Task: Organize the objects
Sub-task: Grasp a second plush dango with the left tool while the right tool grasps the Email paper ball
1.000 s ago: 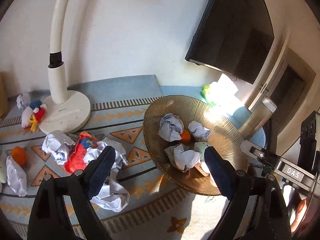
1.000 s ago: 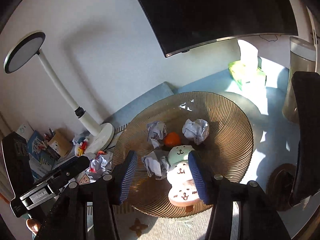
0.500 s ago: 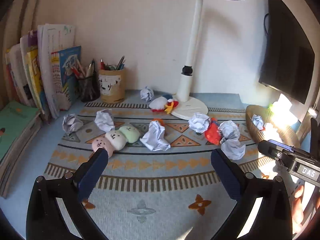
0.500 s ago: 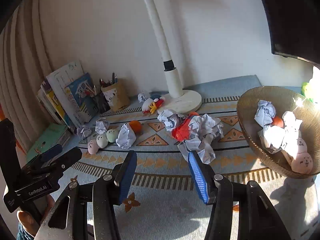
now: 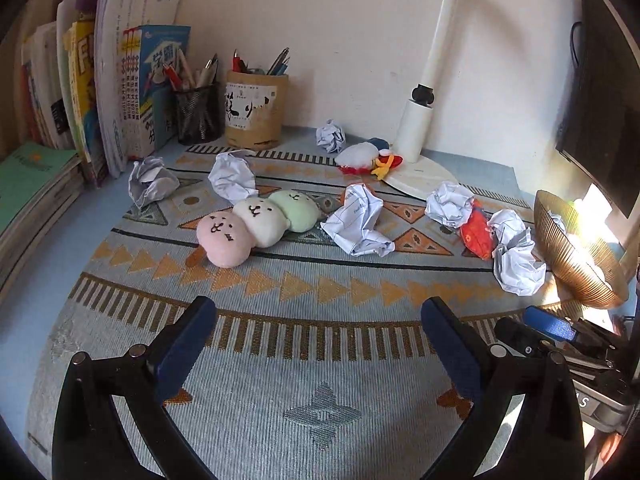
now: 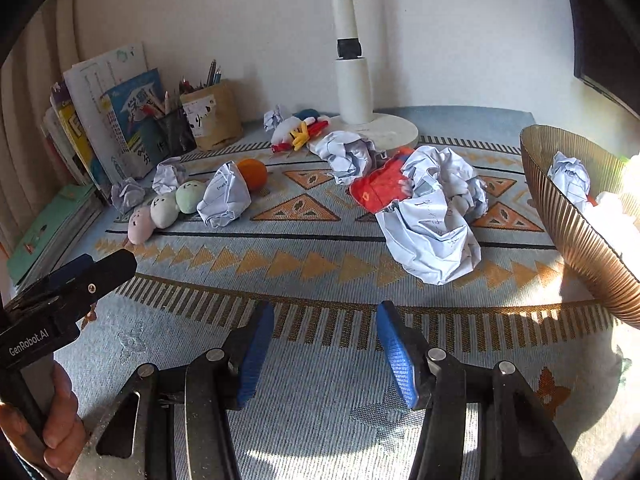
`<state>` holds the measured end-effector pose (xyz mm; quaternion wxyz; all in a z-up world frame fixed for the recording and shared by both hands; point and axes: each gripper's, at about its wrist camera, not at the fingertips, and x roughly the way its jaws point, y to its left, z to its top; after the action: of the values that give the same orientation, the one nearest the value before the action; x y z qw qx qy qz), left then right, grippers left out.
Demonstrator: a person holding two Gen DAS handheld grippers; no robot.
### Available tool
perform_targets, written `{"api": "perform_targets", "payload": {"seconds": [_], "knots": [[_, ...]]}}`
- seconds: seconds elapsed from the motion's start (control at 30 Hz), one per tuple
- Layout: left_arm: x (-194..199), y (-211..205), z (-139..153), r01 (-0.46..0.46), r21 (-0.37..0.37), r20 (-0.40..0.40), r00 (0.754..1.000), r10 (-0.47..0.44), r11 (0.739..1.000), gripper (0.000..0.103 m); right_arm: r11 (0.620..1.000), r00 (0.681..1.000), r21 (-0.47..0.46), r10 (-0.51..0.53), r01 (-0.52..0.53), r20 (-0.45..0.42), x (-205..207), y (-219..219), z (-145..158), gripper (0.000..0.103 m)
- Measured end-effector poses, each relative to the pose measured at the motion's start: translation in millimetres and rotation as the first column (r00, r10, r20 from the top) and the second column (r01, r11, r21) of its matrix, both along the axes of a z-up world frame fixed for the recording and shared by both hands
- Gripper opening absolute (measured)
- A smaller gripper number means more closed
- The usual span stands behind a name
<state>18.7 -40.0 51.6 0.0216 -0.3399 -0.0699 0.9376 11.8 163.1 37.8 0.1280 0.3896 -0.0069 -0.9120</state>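
Several crumpled paper balls lie scattered on the patterned mat, the nearest a large one [image 6: 434, 236] ahead and right of my right gripper [image 6: 325, 344]. A pink, white and green plush skewer [image 5: 256, 222] rests left of centre, an orange ball [image 6: 253, 173] behind a paper ball [image 5: 358, 224]. A red toy [image 6: 378, 186] and a duck plush [image 5: 366, 158] sit near the lamp base. The golden bowl [image 6: 576, 224] at right holds paper balls. My left gripper [image 5: 316, 334] hangs wide open over bare mat; the right is open too, nothing between its fingers.
A white desk lamp [image 5: 420, 120] stands at the back. Books [image 5: 112, 92] lean at the left wall beside a mesh pen cup [image 5: 198, 114] and a tan pen holder [image 5: 256, 110]. A dark monitor [image 5: 604, 100] hangs at right. A hand [image 6: 52, 432] grips the left tool's handle.
Both grippers have swung left, away from the bowl, and sunk toward the mat. The left jaws stand wider than a second ago. The scattered toys and paper balls are in front now.
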Motion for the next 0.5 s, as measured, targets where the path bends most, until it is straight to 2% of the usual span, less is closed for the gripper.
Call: {"api": "perform_targets", "payload": {"seconds": [0.13, 0.5], "knots": [[0.2, -0.3, -0.4, 0.004, 0.002, 0.002, 1.000, -0.004, 1.000, 0.102, 0.999, 1.000, 0.031, 0.011, -0.010, -0.008, 2.0, -5.3, -0.2, 0.052], [-1.2, -1.6, -2.1, 0.009, 0.009, 0.011, 1.000, -0.009, 1.000, 0.102, 1.000, 1.000, 0.010, -0.004, 0.004, 0.018, -1.2, -1.6, -1.7, 0.055]]}}
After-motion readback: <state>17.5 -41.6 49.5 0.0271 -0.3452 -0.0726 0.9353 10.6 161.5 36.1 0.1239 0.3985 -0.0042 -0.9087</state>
